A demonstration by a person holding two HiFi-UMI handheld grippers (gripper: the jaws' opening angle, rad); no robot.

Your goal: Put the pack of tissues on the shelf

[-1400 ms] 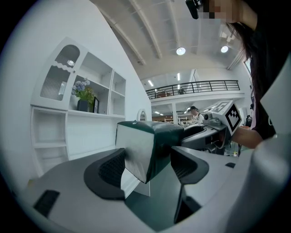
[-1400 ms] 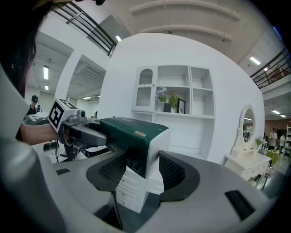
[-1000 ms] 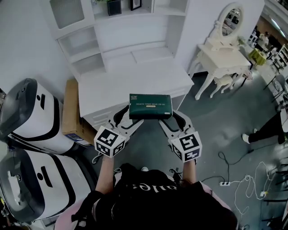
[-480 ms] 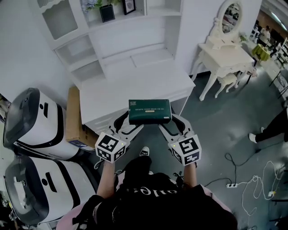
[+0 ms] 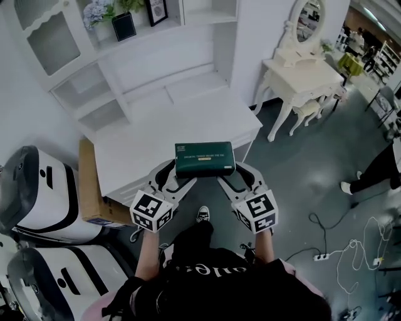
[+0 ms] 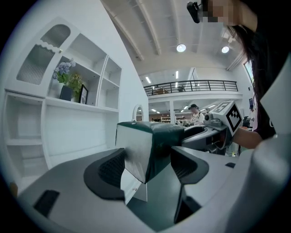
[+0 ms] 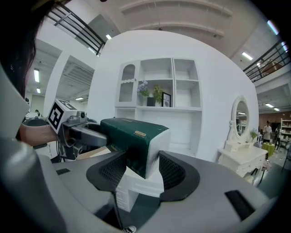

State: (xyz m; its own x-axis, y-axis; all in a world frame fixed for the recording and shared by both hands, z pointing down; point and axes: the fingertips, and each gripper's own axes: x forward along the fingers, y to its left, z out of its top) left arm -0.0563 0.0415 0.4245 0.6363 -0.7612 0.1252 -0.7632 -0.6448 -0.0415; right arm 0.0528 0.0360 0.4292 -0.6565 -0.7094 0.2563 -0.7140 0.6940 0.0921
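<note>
The dark green pack of tissues point(image 5: 204, 159) is held level in the air between both grippers, just over the front edge of the white desk top point(image 5: 156, 135). My left gripper point(image 5: 171, 178) is shut on its left end point(image 6: 152, 143). My right gripper point(image 5: 236, 177) is shut on its right end point(image 7: 136, 139). The pack's white end faces sit between each pair of jaws. Beyond the desk rises the white shelf unit point(image 5: 94, 94), with open compartments point(image 7: 157, 123).
A potted plant point(image 5: 122, 19) and a picture frame point(image 5: 156, 9) stand on an upper shelf. A white dressing table with a mirror point(image 5: 301, 69) is at the right. White rounded machines point(image 5: 37, 188) and a cardboard box point(image 5: 91, 182) lie to the left. Cables point(image 5: 338, 257) cross the floor.
The pack stays clamped between both grippers. The person has stepped closer to the shelf unit, and the head view now shows more of the upper shelves.
</note>
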